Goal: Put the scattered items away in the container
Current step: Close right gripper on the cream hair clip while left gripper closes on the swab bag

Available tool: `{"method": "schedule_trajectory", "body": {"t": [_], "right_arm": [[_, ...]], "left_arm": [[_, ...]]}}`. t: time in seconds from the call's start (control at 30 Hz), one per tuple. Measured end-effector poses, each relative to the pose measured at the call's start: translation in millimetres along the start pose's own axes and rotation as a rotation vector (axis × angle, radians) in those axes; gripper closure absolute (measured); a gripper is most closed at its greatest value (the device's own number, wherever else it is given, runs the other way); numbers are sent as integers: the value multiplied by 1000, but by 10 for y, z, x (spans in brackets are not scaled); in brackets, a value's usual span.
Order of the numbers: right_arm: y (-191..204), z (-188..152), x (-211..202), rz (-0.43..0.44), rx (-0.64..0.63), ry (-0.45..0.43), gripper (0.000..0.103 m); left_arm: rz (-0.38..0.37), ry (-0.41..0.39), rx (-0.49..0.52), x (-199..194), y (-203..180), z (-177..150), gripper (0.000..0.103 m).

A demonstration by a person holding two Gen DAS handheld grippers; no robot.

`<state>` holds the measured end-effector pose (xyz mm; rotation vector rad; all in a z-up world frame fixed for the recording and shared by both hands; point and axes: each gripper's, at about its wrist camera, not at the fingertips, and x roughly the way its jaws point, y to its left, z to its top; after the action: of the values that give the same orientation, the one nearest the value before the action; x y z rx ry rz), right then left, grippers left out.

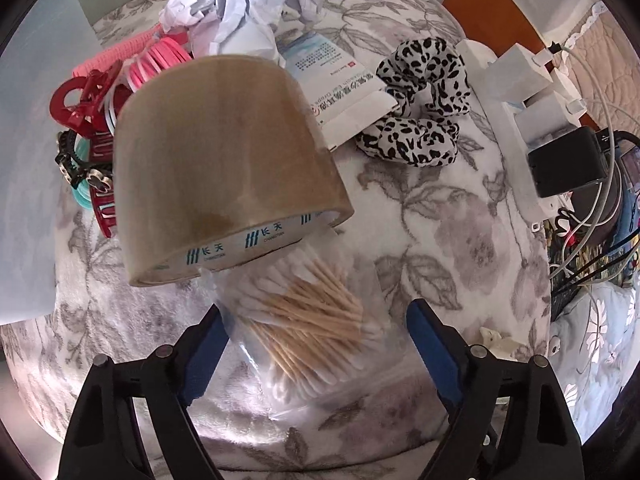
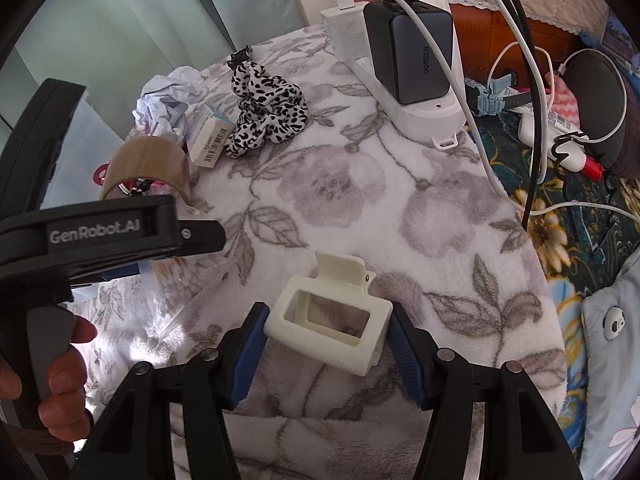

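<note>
Clear bag of cotton swabs [image 1: 308,332] lies on the blanket [image 1: 440,216] between our left tool's [image 1: 316,344] parted pads; we should close squarely. Right tool [image 2: 326,344] clamps the white hair clip [image 2: 332,320].

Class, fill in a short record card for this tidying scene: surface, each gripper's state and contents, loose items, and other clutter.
Surface: floral fleece blanket
Left gripper: open, pointing down over a clear bag of cotton swabs
Right gripper: shut on a white hair claw clip
Loose items: roll of brown packing tape, leopard-print scrunchie, small medicine box, crumpled paper, red claw clip
Other clutter: power strip with a dark charger
Container: cannot tell
</note>
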<state>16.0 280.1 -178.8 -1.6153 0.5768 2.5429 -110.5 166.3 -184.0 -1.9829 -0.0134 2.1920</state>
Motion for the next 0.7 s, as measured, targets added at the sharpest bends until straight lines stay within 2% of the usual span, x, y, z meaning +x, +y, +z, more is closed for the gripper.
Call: {"method": "schedule_trajectory", "body": {"t": [0.53, 0.7], "right_arm": [[172, -168, -26, 18, -1, -16, 40], [261, -241, -39, 14, -7, -31, 40]], "left_arm": [[47, -13, 26, 78, 34, -24, 18], [104, -64, 37, 25, 40, -47, 41]]}}
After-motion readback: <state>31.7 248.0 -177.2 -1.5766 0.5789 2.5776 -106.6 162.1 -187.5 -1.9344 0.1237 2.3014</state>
